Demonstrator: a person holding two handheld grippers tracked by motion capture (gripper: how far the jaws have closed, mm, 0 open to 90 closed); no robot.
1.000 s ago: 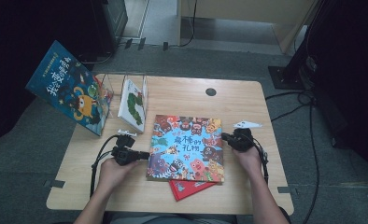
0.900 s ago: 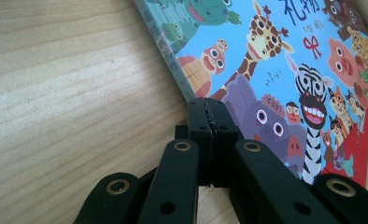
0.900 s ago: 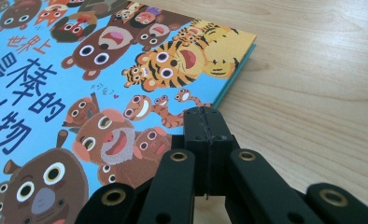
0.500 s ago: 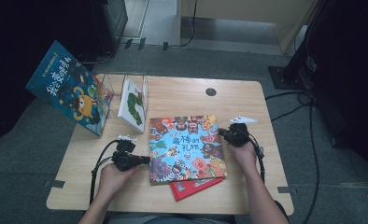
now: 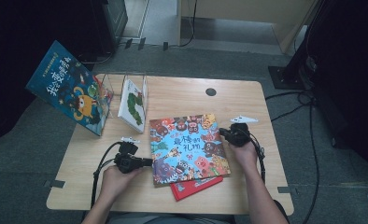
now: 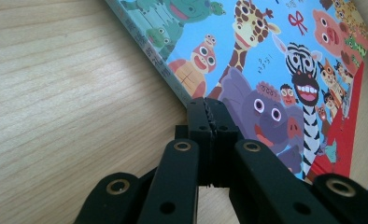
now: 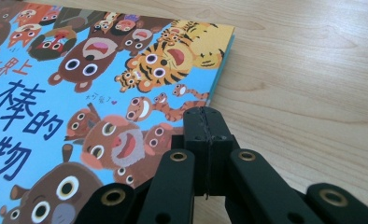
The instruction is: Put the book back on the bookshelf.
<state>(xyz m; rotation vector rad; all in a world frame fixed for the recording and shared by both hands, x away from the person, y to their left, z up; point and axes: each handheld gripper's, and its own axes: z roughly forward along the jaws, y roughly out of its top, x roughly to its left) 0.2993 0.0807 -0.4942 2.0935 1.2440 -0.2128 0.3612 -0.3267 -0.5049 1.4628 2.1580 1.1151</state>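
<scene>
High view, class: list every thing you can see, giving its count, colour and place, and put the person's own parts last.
Animal picture book: 1, blue, table centre, lying on the red book.
Red book: 1, red, under the animal picture book, poking out at the near edge.
Monster book: 1, blue, propped at the table's far left.
Clear stand: 1, transparent, far left, holding a white book.
Table: 1, light wood.
Left gripper: 1, black, at the book's left edge.
Right gripper: 1, black, at the book's right edge.

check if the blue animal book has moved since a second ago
Yes. In the high view the blue animal book has turned slightly counterclockwise and slid toward the person, covering more of the red book and lying farther from the table's round hole.
</scene>
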